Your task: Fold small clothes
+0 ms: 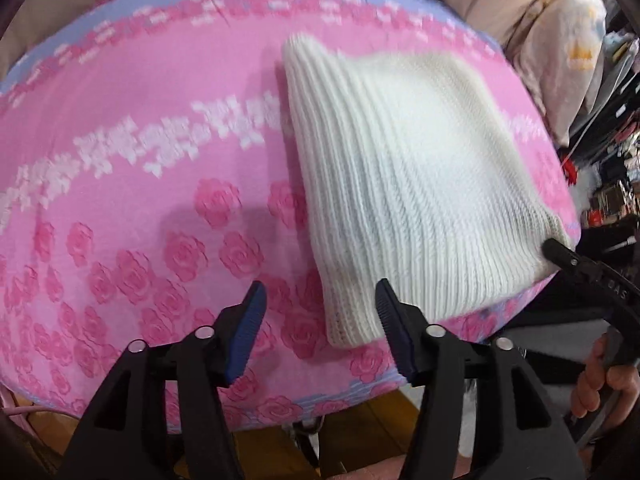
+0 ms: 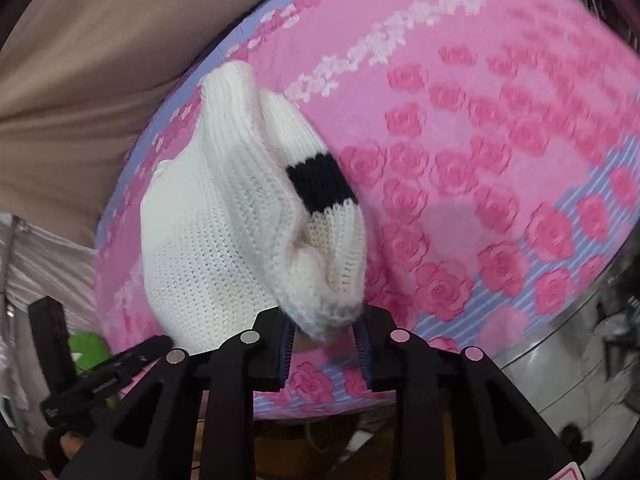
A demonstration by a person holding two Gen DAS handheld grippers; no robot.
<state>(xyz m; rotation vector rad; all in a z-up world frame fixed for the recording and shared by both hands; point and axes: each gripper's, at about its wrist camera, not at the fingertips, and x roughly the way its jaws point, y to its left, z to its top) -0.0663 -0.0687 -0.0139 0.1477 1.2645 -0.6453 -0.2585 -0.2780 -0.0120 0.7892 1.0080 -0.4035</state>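
Right gripper (image 2: 323, 334): jaws drawn in on a bunched corner of the white knit garment (image 2: 224, 216), which it grips and lifts at that end. A black band (image 2: 320, 184) crosses the folded sleeve part just beyond the grip. Left gripper (image 1: 320, 312): jaws spread wide, holding nothing, set just before the garment's near edge. The garment lies on the pink rose-patterned blanket (image 1: 140, 160), toward its right edge. No containers seen.
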